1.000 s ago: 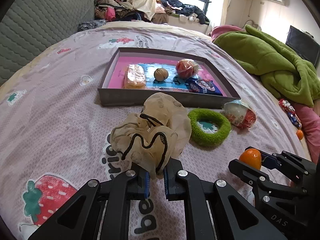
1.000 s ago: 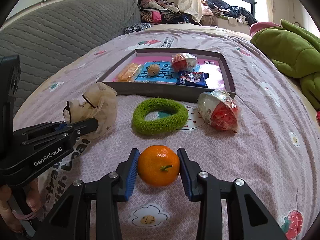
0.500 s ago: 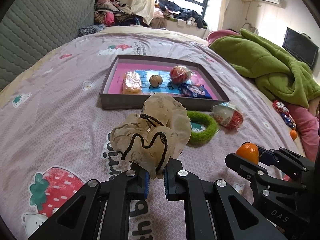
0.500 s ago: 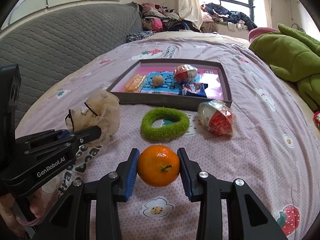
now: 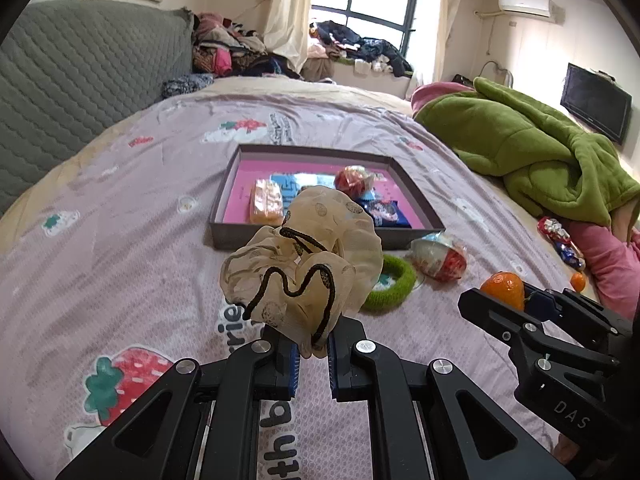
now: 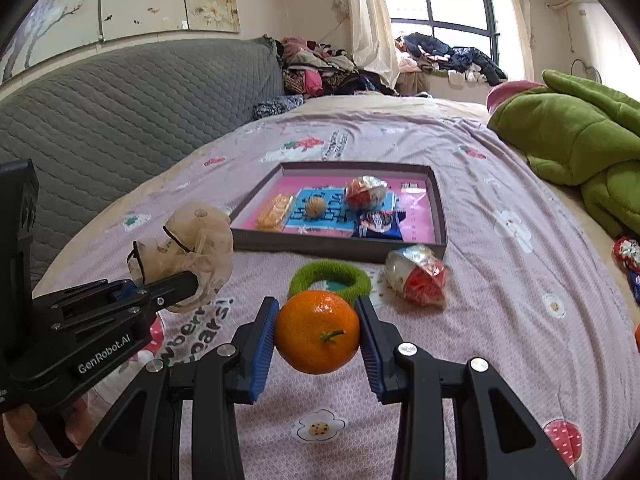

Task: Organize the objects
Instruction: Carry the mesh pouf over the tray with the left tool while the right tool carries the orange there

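Left tool (image 5: 312, 360): pads pinching a beige ruffled scrunchie (image 5: 304, 260) with black cord trim, held clear above the bed (image 5: 120, 208). Right tool (image 6: 318, 340): blue pads clamped on either side of an orange (image 6: 317, 332), also lifted off the bedspread. On the bed beyond: a green fuzzy ring (image 6: 330, 278), a foil-wrapped red item (image 6: 418, 280) just beside it, and a grey tray (image 6: 340, 246) with pink lining containing a yellow packet (image 6: 274, 211), a small round ball (image 6: 315, 205), a foil-wrapped ball (image 6: 365, 193) and a blue snack pack (image 6: 380, 224).
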